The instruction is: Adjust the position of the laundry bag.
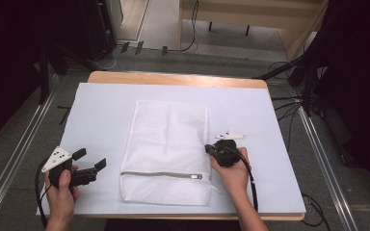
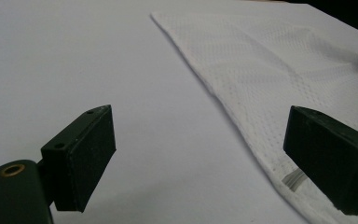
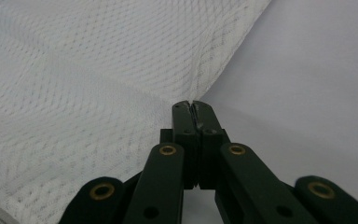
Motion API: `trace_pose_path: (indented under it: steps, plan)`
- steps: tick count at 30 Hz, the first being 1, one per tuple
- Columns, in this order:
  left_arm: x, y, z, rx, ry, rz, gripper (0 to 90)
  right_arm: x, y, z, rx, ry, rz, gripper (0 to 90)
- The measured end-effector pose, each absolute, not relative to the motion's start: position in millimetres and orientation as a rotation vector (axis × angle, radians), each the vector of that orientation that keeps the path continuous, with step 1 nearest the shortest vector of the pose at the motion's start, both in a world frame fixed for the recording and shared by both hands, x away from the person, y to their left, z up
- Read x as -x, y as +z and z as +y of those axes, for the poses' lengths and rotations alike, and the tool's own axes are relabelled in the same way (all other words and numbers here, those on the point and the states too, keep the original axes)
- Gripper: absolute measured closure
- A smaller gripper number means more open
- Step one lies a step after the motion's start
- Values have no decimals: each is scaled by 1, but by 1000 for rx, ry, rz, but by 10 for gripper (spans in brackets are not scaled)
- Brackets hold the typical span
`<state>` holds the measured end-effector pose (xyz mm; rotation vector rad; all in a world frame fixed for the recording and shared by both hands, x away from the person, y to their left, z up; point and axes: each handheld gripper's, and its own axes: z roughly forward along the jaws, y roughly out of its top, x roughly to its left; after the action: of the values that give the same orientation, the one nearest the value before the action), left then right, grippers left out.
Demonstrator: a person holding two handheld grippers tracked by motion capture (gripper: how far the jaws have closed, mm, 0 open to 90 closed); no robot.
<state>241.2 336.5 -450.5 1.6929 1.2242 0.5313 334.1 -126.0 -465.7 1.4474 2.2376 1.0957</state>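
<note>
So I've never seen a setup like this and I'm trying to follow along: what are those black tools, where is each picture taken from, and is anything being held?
A person holds a hand-held two-jaw gripper in each hand. The high view looks down on the table; each of the other two comes from a camera on one gripper, looking along its jaws. A white mesh laundry bag with a grey zipper lies flat on the white surface. The right gripper is shut, pinching the bag's edge. The left gripper is open beside the bag, holding nothing.
</note>
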Motion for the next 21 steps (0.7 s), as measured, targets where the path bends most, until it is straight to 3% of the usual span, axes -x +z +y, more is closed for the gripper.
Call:
trace_pose_path:
  steps: [12, 13, 16, 19, 21]
  plan:
    - [-241, -451, 335, -1699, 531, 1220, 93, -340, -466, -162, -1491, 1081, 2192, 895]
    - [-241, -451, 335, -1701, 527, 1218, 93, -339, -466, -166, -1478, 1083, 2179, 803]
    - [-241, -451, 334, -1700, 524, 1217, 94, -337, -464, -171, -1476, 1083, 2143, 741]
    - [-241, -451, 333, -1705, 525, 1214, 93, -324, -462, -191, -1490, 1152, 2058, 596]
    - [-241, -451, 331, -1708, 518, 1208, 93, -314, -462, -199, -1488, 1182, 2045, 551]
